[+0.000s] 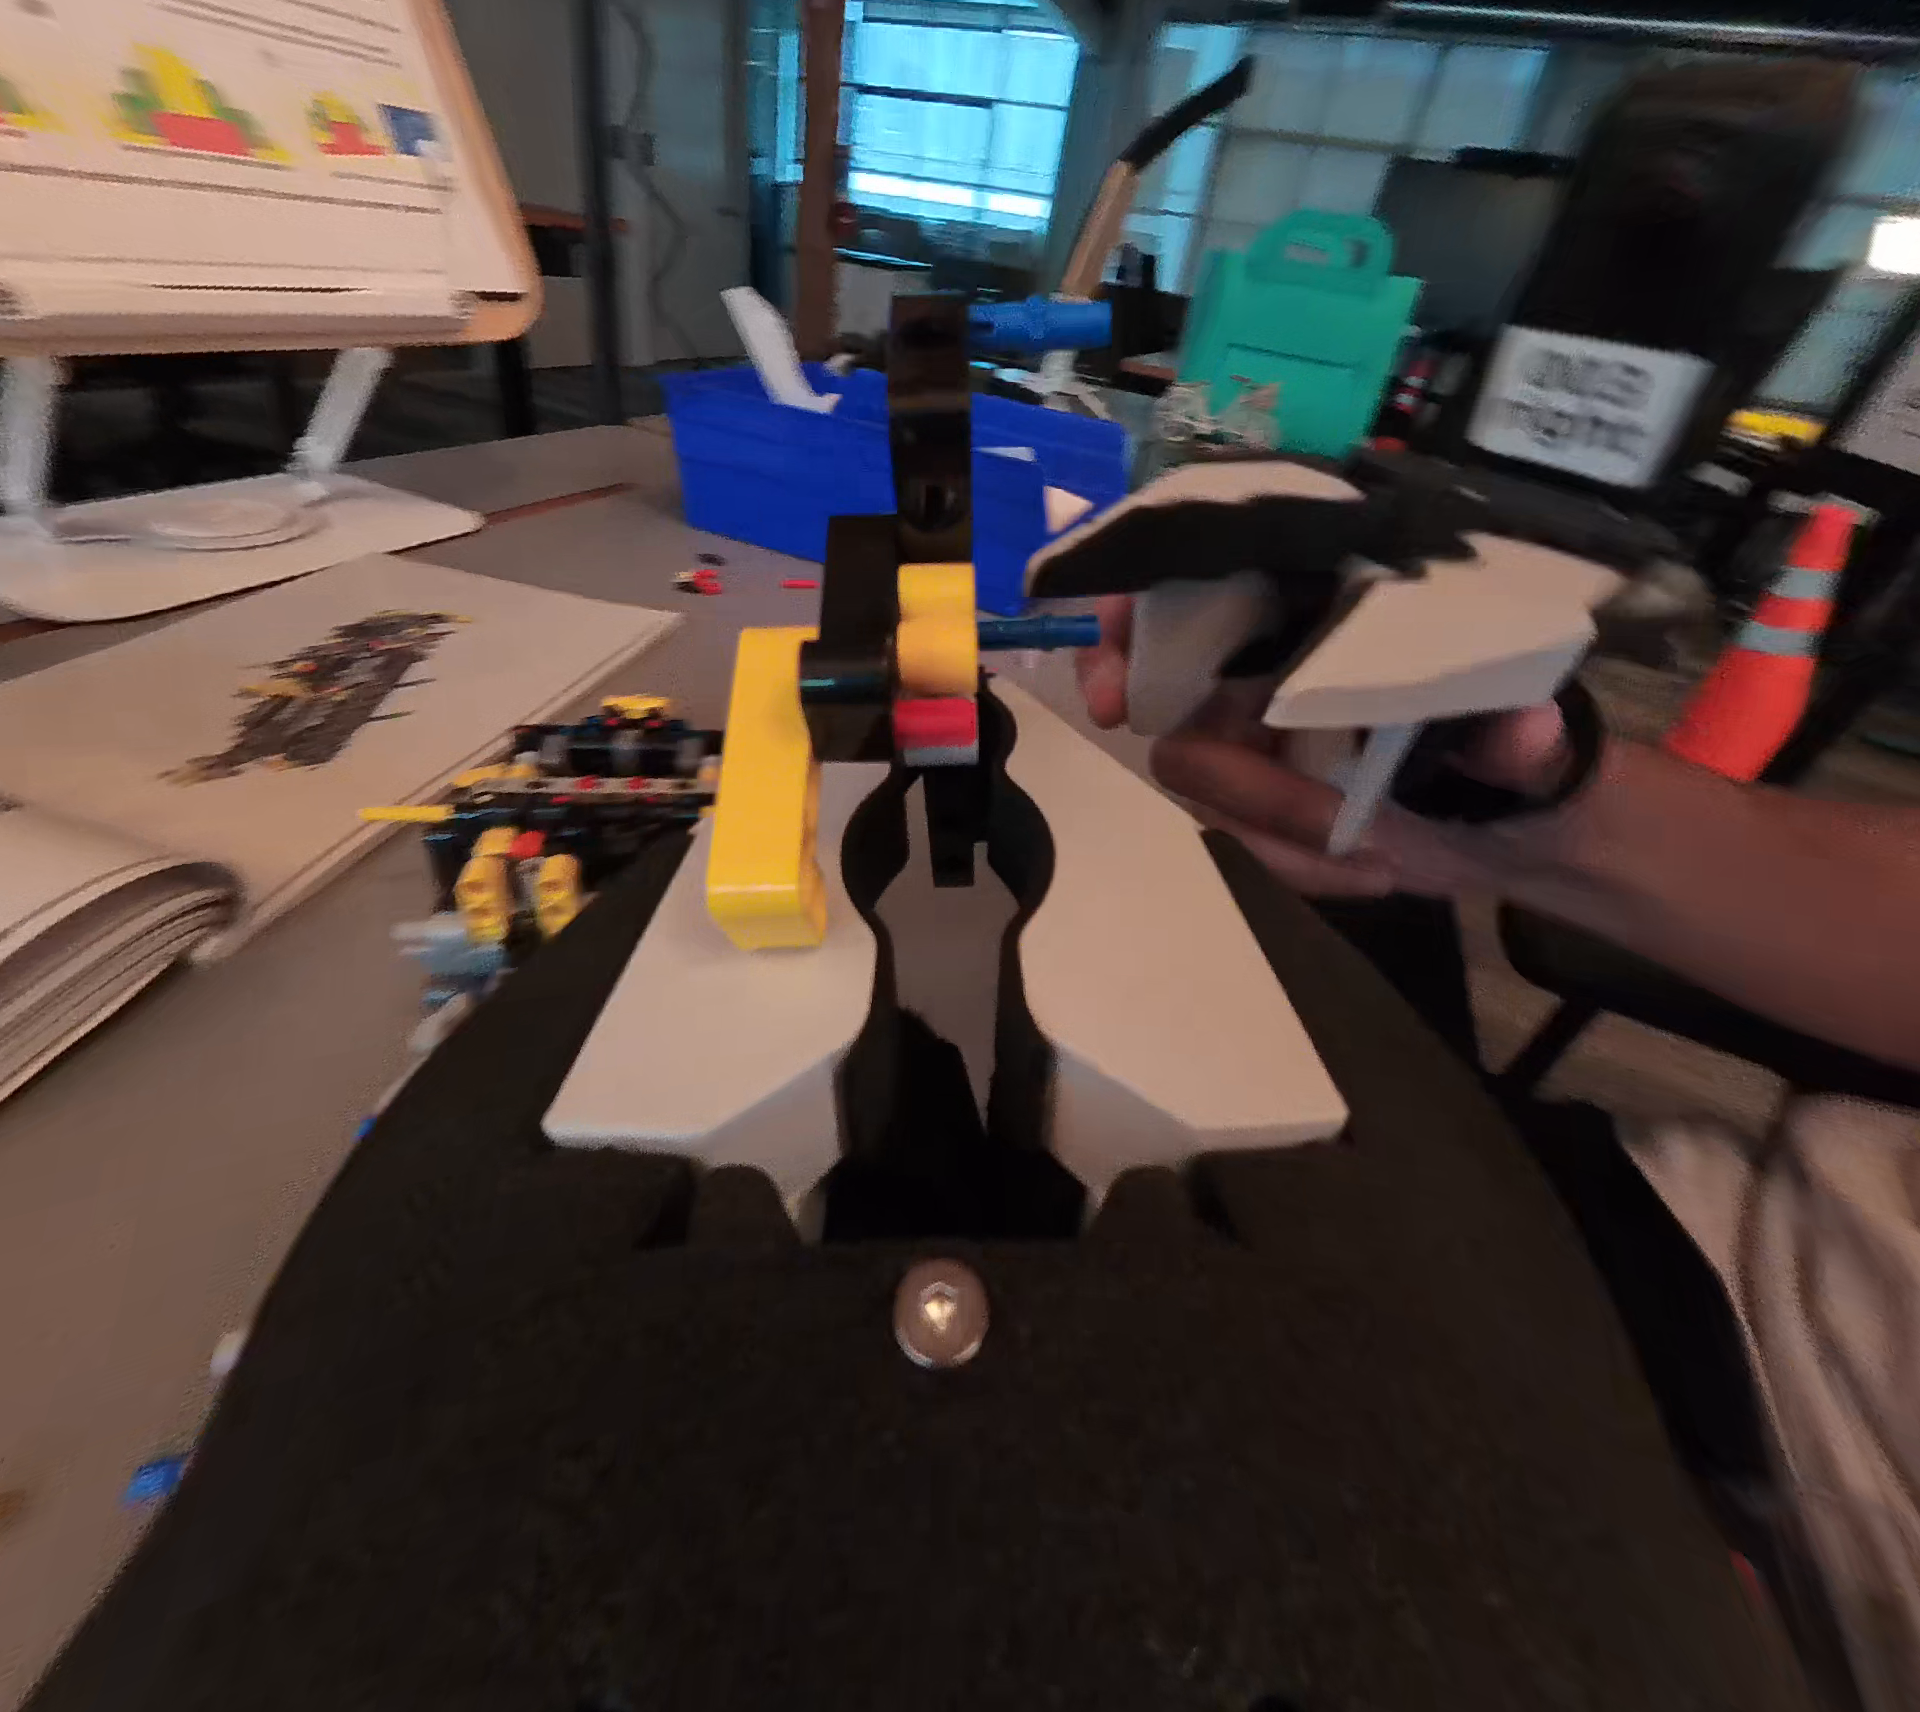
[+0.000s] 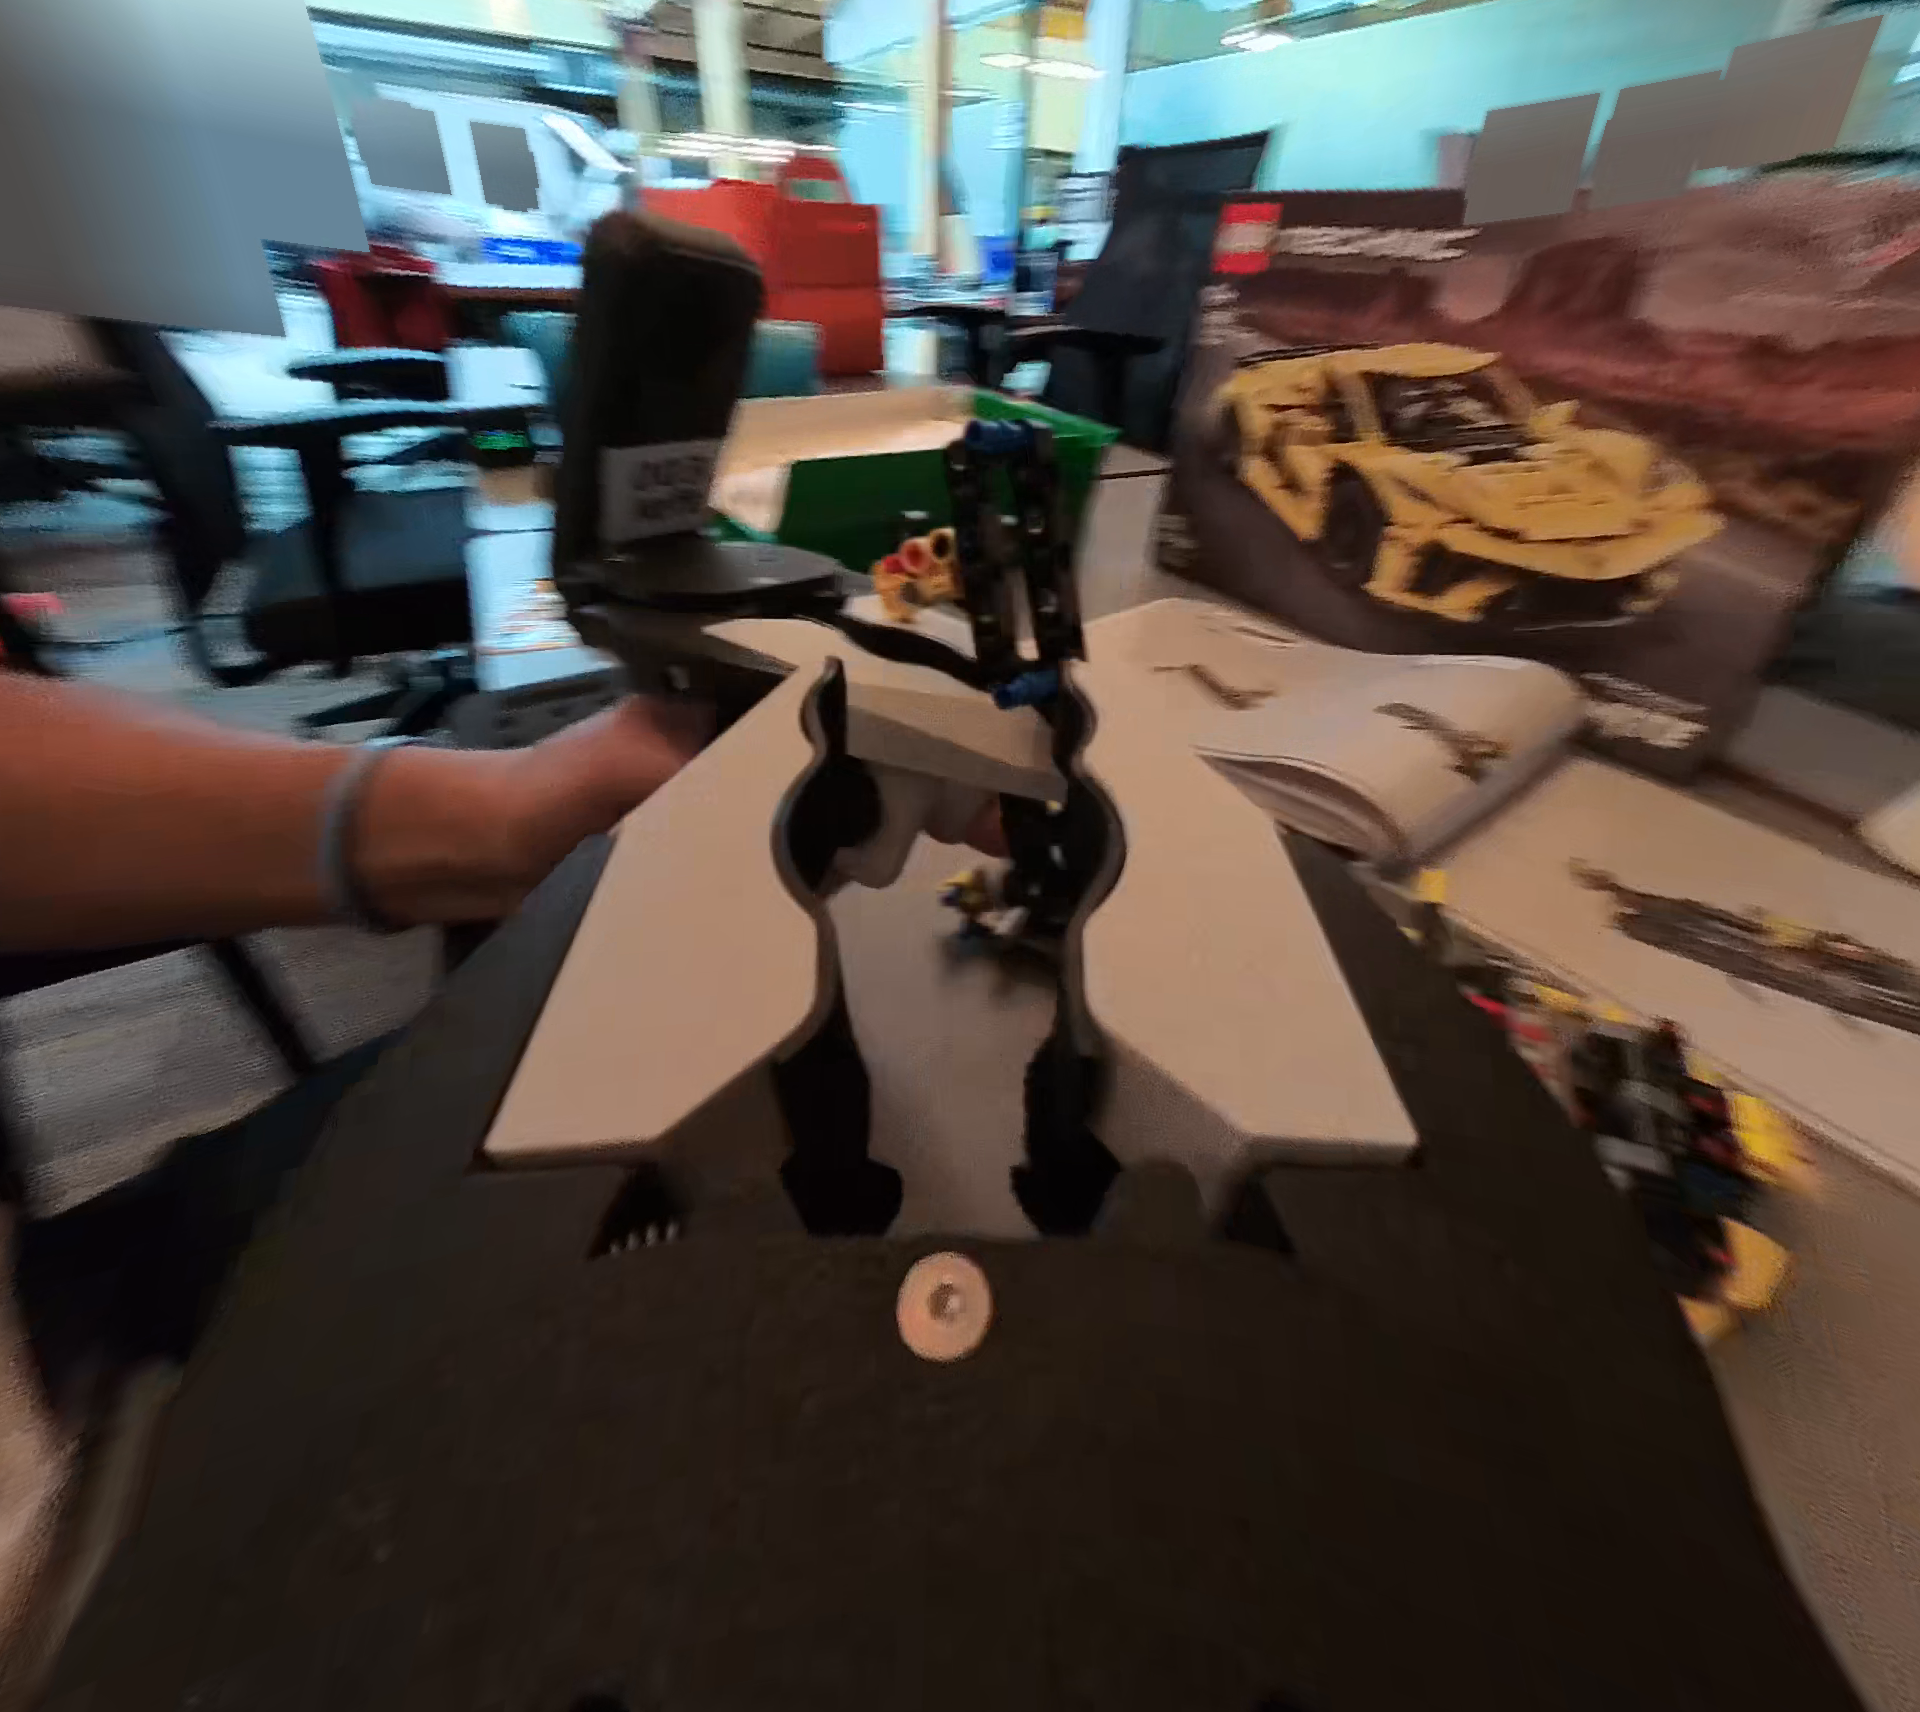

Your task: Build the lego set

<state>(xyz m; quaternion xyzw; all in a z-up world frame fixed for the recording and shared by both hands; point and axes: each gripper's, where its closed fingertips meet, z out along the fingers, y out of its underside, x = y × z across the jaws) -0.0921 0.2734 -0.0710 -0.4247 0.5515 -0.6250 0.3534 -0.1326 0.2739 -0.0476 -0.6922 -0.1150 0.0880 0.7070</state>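
Lego box (image 2: 1496, 457) only beyond right tool (image 2: 956, 727).

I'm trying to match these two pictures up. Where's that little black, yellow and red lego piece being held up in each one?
Left wrist view: lego piece dead centre, at the left gripper tips.
Right wrist view: just right of centre, seen edge-on.
Shared landmark: open instruction booklet.

blue bin (image 1: 769, 467), orange cone (image 1: 1766, 654) — office chair (image 2: 343, 457)
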